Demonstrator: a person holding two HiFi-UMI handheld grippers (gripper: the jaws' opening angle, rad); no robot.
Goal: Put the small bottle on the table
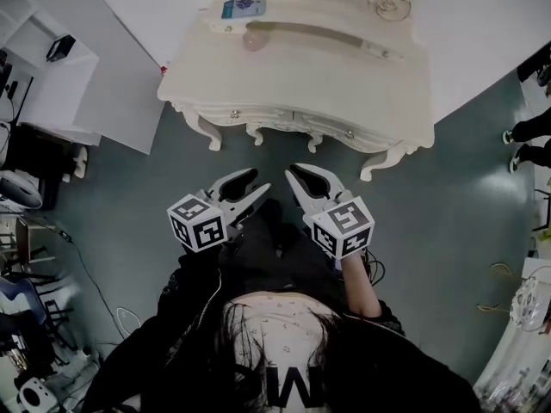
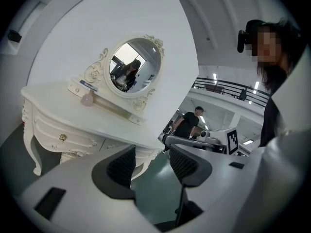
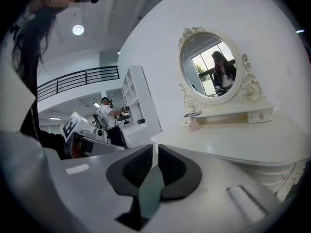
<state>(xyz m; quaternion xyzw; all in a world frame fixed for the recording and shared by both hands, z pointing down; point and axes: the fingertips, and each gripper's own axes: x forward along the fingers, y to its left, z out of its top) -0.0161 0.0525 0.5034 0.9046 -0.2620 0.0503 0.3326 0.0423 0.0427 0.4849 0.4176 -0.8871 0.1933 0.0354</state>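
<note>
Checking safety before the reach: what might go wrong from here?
The small pink bottle stands close beside the white dressing table's mirror shelf, so tongs may bump that shelf. The right tongs are nearly closed and empty; arriving like that, they might knock the bottle over.

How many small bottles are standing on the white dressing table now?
1. The small pink bottle stands at the back of the dressing table, against the low shelf under the mirror. All three views show the tabletop; no other bottle appears.
</note>
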